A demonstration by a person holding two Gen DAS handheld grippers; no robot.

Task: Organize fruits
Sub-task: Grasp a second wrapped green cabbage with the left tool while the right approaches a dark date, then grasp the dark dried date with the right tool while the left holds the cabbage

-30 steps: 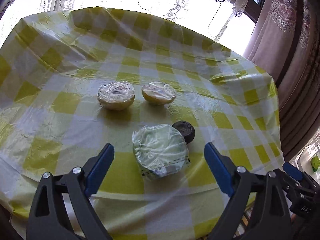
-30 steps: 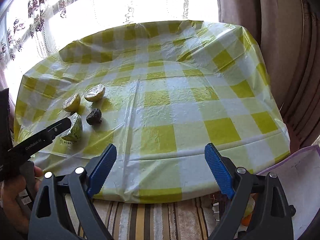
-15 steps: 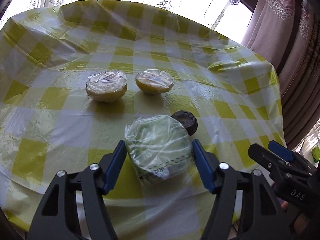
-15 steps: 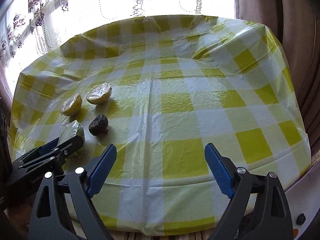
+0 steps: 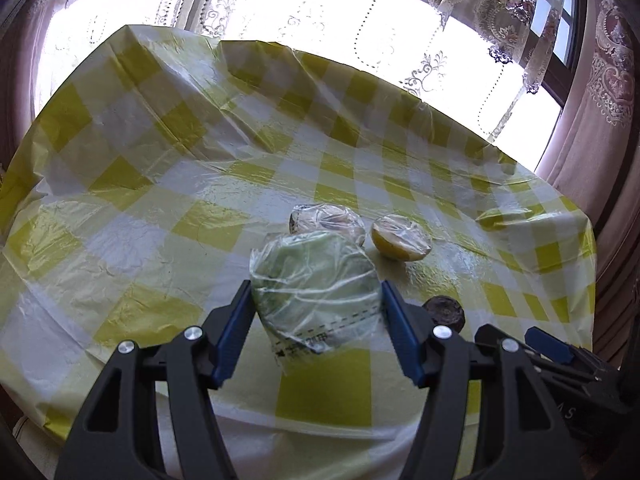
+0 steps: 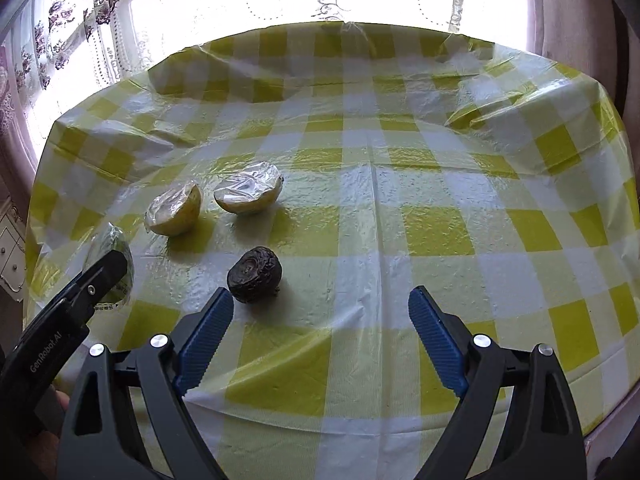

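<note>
My left gripper [image 5: 316, 312] is shut on a green fruit half wrapped in cling film [image 5: 316, 284] and holds it lifted off the table; it also shows in the right wrist view [image 6: 110, 252]. Two wrapped yellow fruit halves [image 6: 174, 210] [image 6: 248, 194] lie on the checked tablecloth [image 6: 400, 184]; in the left wrist view one [image 5: 402, 238] is clear and the other [image 5: 332, 220] is partly hidden behind the green half. A dark wrinkled fruit [image 6: 255, 274] sits just ahead of my open, empty right gripper [image 6: 322, 320], nearer its left finger.
Lace curtains and a bright window [image 5: 360, 32] stand behind the table. A heavy curtain [image 5: 600, 120] hangs at the right. The table's near edge [image 6: 360, 420] lies under my right gripper. The left gripper's body [image 6: 60, 320] is at the right view's left side.
My left gripper closed on the green wrapped half and lifted it. My right gripper moved forward and left over the table, close to the dark fruit.
</note>
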